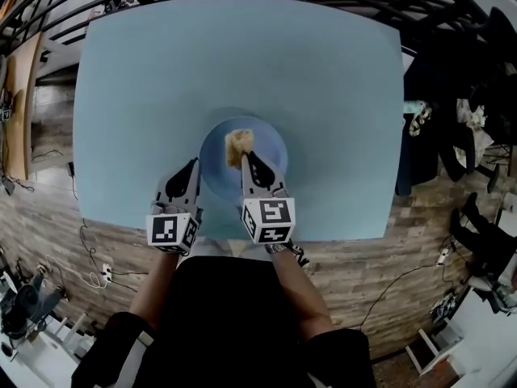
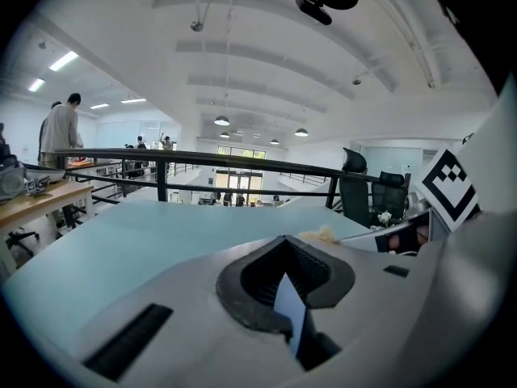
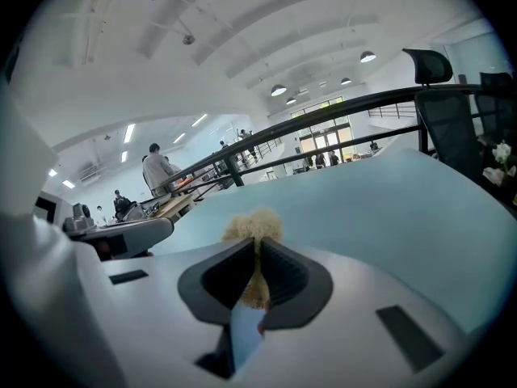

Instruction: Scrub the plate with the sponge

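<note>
Nearest the lens, two forearms (image 1: 153, 289) lead to the tools at lower centre. Left gripper (image 1: 194, 165): jaws drawn together on nothing, tip just beside the left rim of the blue plate (image 1: 273, 153), which sits centre frame on the pale table (image 1: 137, 87). Right gripper (image 1: 245, 157): jaws clamped on the tan sponge (image 1: 238, 141), over the plate's middle. Plate contents: the sponge only. Good scrubbing likely needs the sponge pressed flat and circled rim to rim, with the plate steadied.
</note>
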`<state>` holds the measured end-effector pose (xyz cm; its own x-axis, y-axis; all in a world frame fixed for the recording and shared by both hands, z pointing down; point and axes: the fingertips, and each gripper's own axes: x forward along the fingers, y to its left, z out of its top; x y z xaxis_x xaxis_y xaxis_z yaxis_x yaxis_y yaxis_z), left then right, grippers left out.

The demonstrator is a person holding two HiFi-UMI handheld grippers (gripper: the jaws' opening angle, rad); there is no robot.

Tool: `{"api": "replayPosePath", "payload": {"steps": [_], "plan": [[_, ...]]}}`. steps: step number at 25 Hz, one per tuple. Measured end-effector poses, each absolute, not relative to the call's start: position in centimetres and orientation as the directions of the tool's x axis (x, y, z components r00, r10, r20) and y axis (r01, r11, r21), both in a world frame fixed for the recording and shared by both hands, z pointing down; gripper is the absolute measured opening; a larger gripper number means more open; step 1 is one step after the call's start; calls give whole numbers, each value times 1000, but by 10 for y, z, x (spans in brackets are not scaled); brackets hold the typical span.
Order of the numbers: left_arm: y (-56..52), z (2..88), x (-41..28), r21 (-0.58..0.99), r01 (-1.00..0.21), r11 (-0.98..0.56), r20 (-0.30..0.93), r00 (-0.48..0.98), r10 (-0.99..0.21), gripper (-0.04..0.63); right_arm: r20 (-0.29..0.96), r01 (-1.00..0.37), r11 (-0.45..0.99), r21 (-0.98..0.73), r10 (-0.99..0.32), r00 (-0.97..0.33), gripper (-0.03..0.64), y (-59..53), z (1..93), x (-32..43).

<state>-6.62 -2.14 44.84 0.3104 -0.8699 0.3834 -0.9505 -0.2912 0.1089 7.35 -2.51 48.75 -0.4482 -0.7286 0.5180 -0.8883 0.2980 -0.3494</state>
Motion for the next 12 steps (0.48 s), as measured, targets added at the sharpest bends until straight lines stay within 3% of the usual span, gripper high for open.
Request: {"api": "replayPosePath", "payload": {"steps": [12], "plan": [[-30, 457, -73, 127, -953, -276, 401, 304, -864, 2, 581, -868, 366, -336, -645, -497, 27, -42, 525, 35]]}}
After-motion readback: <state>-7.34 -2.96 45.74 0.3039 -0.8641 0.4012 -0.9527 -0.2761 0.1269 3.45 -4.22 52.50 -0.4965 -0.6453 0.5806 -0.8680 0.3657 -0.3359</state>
